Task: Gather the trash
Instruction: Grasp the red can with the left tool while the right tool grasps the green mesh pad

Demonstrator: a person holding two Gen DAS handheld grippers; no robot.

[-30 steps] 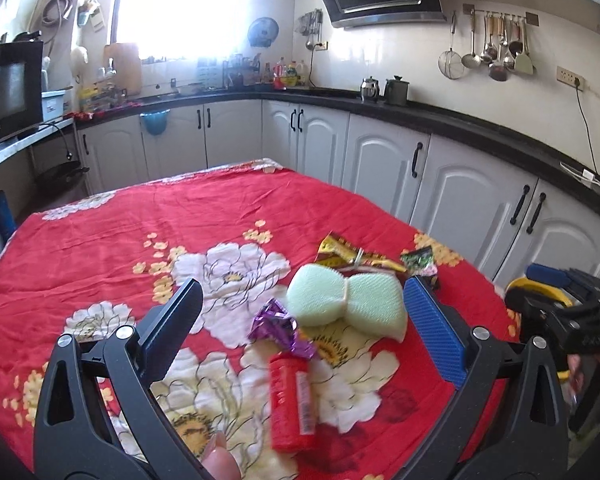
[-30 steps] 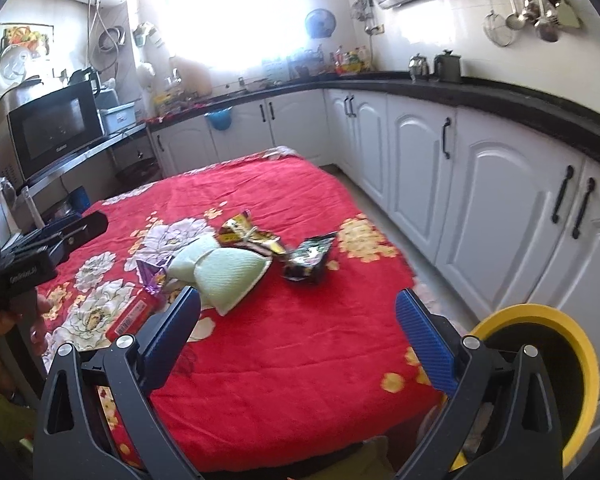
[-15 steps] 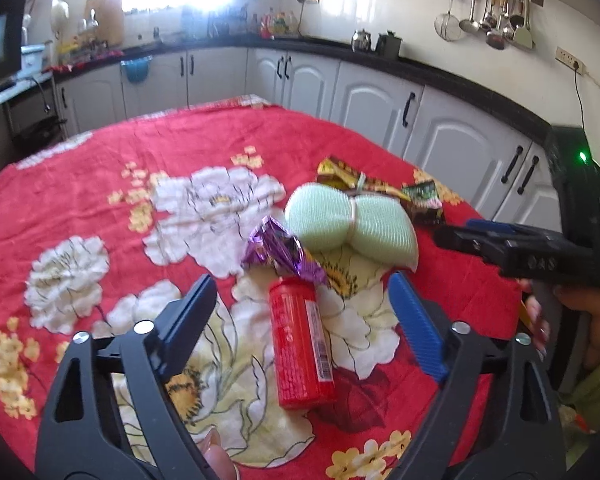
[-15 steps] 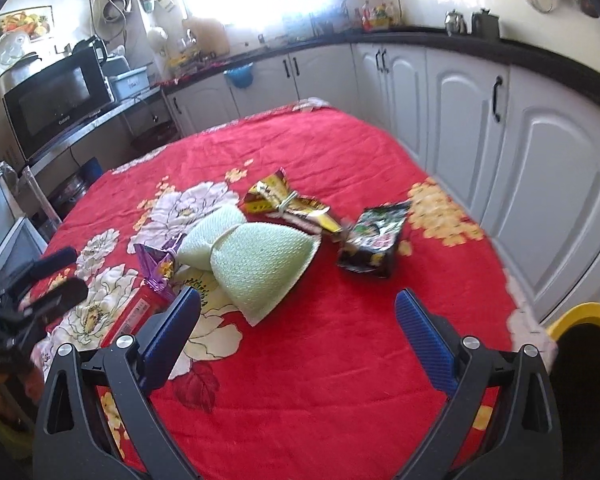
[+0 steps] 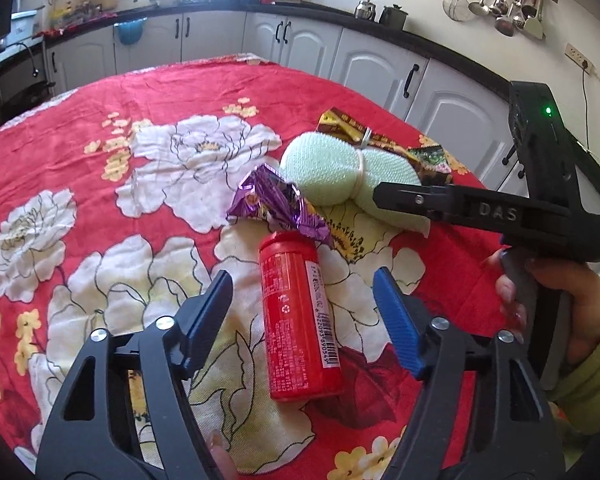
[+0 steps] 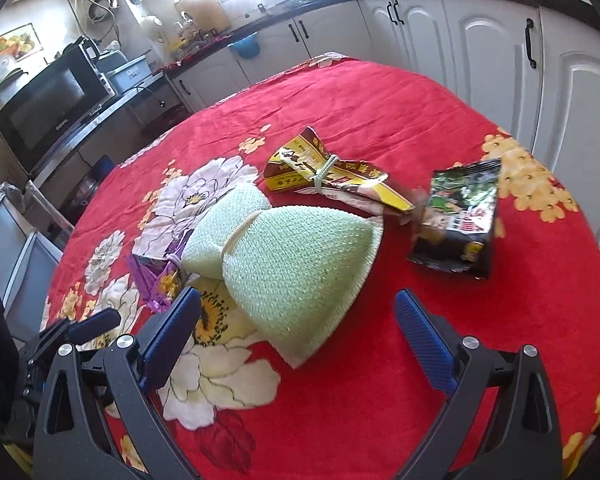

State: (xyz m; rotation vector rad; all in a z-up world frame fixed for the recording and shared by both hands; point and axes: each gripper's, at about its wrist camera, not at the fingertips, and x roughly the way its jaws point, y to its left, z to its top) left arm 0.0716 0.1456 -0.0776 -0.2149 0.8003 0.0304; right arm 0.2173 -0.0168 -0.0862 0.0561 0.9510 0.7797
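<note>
Left tool (image 5: 302, 304): ribbed blue pads closing w/ smooth red can (image 5: 298, 324) between them, not yet pinched; can lies flat on the cloth-covered counter (image 5: 60, 152). Crinkly purple foil wrapper (image 5: 276, 204) touches can's top. Right tool (image 6: 298, 334) spread wide, empty, over knobbly green bow-shaped sponge (image 6: 288, 252). Beyond: tied gold wrapper (image 6: 324, 172), glossy black packet (image 6: 462, 220).

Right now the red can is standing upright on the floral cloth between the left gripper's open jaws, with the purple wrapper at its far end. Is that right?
Not quite: the red can is lying on its side, not upright, as the left wrist view shows. It does lie on the floral cloth between the jaws of the left gripper, which are closing without touching it, and the purple wrapper is at its far end.
</note>
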